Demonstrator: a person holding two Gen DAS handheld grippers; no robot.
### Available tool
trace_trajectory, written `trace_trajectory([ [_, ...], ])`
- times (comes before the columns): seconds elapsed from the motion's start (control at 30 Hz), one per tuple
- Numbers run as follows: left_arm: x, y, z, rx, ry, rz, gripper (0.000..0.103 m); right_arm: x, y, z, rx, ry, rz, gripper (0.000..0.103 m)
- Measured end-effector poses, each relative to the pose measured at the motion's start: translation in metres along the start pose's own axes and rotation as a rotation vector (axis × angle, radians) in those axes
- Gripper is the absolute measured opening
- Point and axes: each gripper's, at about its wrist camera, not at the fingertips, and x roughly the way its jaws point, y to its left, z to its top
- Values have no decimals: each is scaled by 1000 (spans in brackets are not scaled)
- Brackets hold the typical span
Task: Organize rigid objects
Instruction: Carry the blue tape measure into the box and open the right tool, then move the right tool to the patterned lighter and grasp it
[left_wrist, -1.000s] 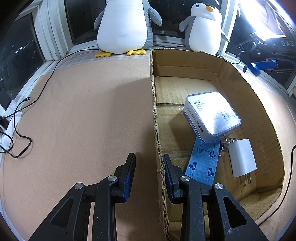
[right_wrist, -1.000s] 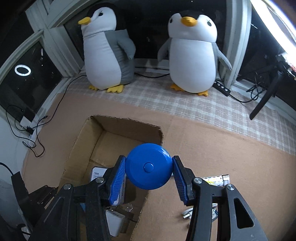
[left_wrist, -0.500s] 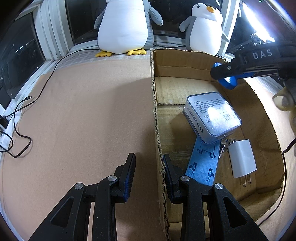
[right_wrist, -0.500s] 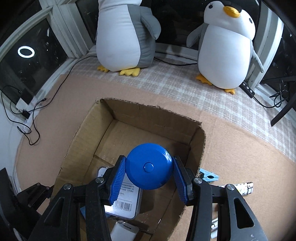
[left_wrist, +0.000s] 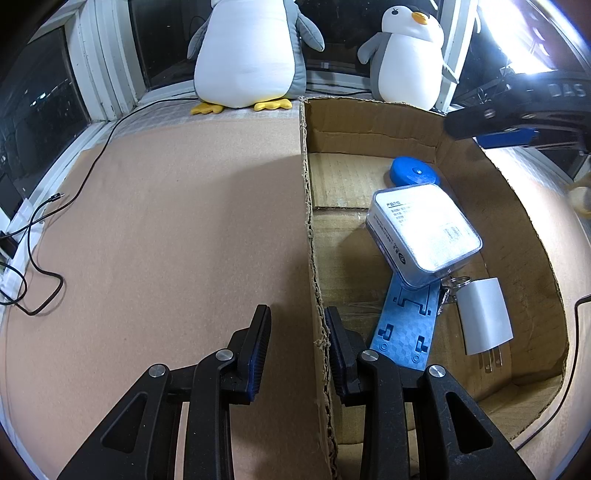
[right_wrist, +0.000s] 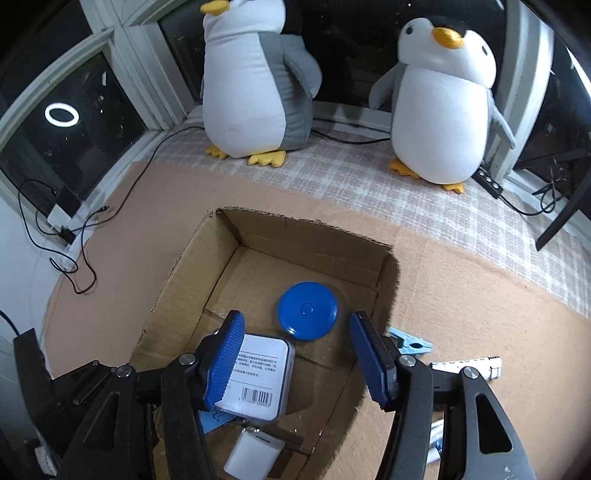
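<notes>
The blue disc (right_wrist: 307, 311) is lying flat on the floor of the box (right_wrist: 236, 229), toward its far right corner, and nothing is touching it. Your right hand-held gripper (right_wrist: 297, 363) is hanging above it with its jaws spread wide and empty. In the left wrist view the disc (left_wrist: 413, 175) is sitting just behind the clear case (left_wrist: 424, 232), near the far wall of the box (left_wrist: 369, 118).

Your left hand-held gripper (left_wrist: 297, 350) is straddling the near left wall of the box, one finger outside and one inside. The jaws are parted, with a gap showing between the outer pad and the cardboard, so they are not clamping it.

The case is resting on one end of a blue stand (left_wrist: 406, 325), and a white charger (left_wrist: 484, 314) is lying just beside the stand, with a key ring (left_wrist: 456, 282) between them.

Outside the box on the brown surface (right_wrist: 461, 295), a light blue clip (right_wrist: 410, 343) is lying just beside the right wall, and a white tube (right_wrist: 469, 365) is lying near it. Two penguin toys (right_wrist: 258, 77) (right_wrist: 439, 110) are standing at the window behind.
</notes>
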Motion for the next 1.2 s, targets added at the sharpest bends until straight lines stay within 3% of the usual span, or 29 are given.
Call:
trace_trajectory([
  [0.2,0,0,0,0,0,0,32,-31,-42,-7,142,-43,36,56],
  [0.37,0,0,0,0,0,0,32,-42,-90,-17,280,-30,20,56],
  [0.7,0,0,0,1,-1,1,32,-15,-158,-39,488,85,30,56],
  [1.2,0,0,0,0,-1,0,32,23,-189,-49,602,203,53,56],
])
